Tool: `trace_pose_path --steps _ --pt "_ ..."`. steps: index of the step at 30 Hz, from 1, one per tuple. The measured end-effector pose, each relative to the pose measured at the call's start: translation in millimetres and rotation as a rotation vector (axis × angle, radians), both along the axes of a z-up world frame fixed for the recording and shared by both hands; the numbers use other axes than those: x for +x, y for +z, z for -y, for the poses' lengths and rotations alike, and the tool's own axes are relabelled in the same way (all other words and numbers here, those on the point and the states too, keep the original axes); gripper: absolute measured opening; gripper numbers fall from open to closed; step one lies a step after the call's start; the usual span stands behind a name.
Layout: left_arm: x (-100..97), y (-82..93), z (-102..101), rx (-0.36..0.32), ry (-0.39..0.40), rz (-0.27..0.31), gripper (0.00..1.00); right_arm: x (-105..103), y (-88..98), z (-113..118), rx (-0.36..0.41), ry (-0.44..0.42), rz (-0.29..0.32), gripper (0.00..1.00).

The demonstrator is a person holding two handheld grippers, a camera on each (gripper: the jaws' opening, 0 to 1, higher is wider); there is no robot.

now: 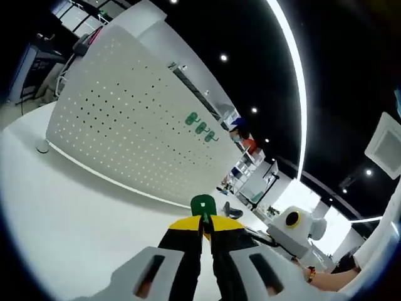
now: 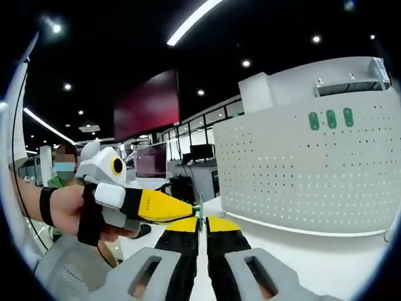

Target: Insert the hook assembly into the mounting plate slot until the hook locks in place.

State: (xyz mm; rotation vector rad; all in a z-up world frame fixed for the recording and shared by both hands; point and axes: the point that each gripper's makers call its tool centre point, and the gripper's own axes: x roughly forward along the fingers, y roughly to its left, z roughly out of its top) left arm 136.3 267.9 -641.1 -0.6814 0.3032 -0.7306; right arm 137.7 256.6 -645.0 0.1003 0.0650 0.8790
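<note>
Holding a green hook (image 1: 203, 204) between closed jaws, the left hand-held gripper (image 1: 205, 231) points toward the white perforated plate (image 1: 125, 119) that stands upright on the white surface (image 1: 56, 213). In the left gripper view the hook sticks out past the jaw tips, and the plate lies ahead and well apart, with open surface between. Three green hooks (image 1: 202, 127) already sit in a row high on the plate.

The right hand-held gripper (image 2: 202, 227) has its jaws closed together; a thin sliver shows at the tips, but whether anything is gripped cannot be told. In the right gripper view the other gripper (image 2: 164, 205) comes in from the left, held by a person's hand (image 2: 66, 207), its yellow tip just beside the right jaws. The plate (image 2: 301, 175) stands ahead and to the right, the seated hooks (image 2: 331, 119) near its top edge.

Judgement: the insertion is not yet made. The left gripper carries the hook, so the coming move turns on it. The hook's long axis runs along the jaws toward the plate face, and the free holes lie forward of it.
</note>
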Motion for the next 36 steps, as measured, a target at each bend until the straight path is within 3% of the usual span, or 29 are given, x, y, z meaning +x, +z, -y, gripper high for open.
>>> trace_pose_path --steps 18,24,28,32,36 --pt "12.8 20.3 6.9 0.081 0.007 0.099 0.03 7.2 14.8 18.3 0.047 -0.058 0.007 0.06" --pt "18.9 28.7 12.6 0.133 0.017 0.163 0.03 10.8 12.7 33.2 0.056 -0.098 -0.021 0.07" --pt "22.9 33.2 18.1 0.251 0.024 0.262 0.03 12.9 7.6 44.0 0.031 -0.120 -0.055 0.09" --pt "26.1 38.6 25.0 0.249 0.025 0.266 0.03 14.8 7.9 55.4 0.046 -0.142 -0.066 0.13" --pt "32.5 40.2 29.5 0.290 0.040 0.283 0.03 14.0 7.2 64.5 0.034 -0.161 -0.068 0.16"
